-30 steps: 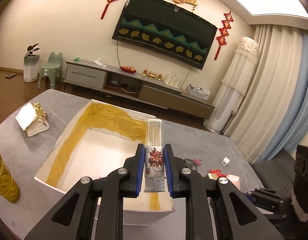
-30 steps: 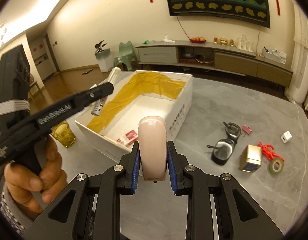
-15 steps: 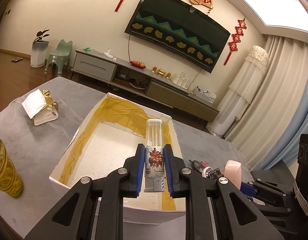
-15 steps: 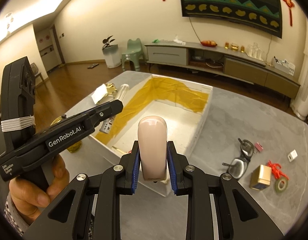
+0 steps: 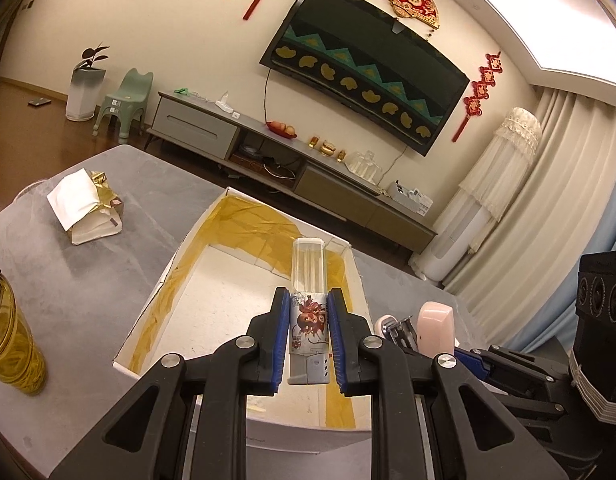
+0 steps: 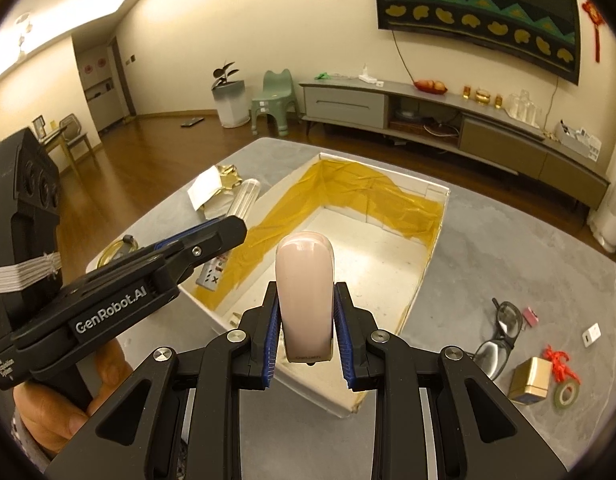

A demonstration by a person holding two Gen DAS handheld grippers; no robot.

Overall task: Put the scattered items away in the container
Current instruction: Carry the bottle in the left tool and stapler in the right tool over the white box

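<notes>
so both tongs are loaded right now; the left tongs (image 5: 308, 340) are clamped on a slim clear-topped tube with a red cartoon print on its white lower half (image 5: 309, 300), pinched around the printed part with the clear cap poking out past the blue pads, and it's hanging over the near end of the open white cardboard box lined with yellow tape (image 5: 361, 292); the right tongs (image 6: 306, 332) are squeezing a smooth pale pink rounded plastic case (image 6: 304, 296) near its bottom end, most of it sticking up beyond the tips, also above the box's near edge; left tongs sit just to the left of the right ones in the right wrist view; out on the grey stone surface (image 6: 507, 272) to the right of the box there's a pair of black-framed glasses (image 6: 499, 340), a small gold cube box (image 6: 529, 380), a red knotted tassel (image 6: 559, 362) and a roll of tape (image 6: 567, 394); amber glass bottle (image 5: 12, 348) sits left of the box
</notes>
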